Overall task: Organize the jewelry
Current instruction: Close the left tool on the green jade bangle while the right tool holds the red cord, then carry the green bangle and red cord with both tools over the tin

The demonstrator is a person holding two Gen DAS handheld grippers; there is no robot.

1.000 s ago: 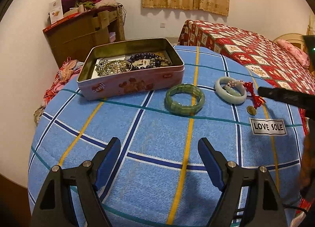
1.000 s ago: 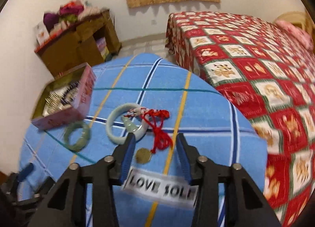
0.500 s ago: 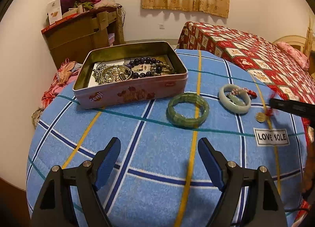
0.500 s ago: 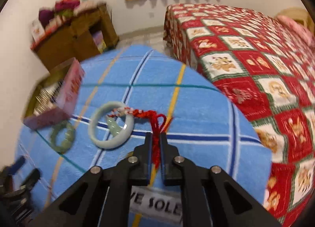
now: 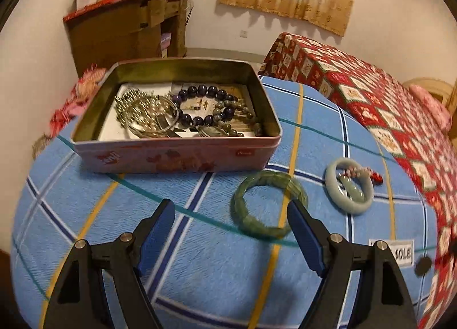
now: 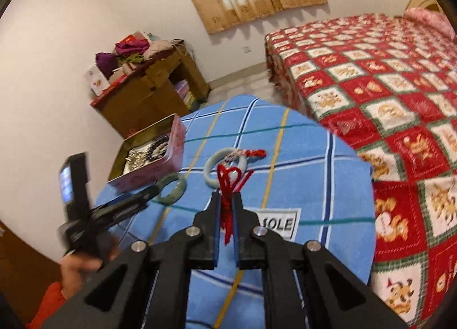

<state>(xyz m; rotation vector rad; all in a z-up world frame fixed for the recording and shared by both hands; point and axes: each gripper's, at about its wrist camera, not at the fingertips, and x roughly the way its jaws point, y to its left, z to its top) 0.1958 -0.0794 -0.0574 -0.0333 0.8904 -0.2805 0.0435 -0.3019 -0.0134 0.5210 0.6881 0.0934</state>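
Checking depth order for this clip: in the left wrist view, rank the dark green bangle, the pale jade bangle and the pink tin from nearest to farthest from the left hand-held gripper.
1. Dark green bangle: just ahead of the left hand-held gripper, by its right finger.
2. Pale jade bangle: farther right, on the blue cloth.
3. Pink tin: farther back, to the left.

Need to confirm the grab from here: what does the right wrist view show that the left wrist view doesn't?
Right wrist only: the right gripper shut on the red cord, and a hand holding the left gripper's body.

Left wrist only: the left gripper open, and the tin's beads clearly.

Both: the tin, green bangle, pale bangle, blue plaid cover.
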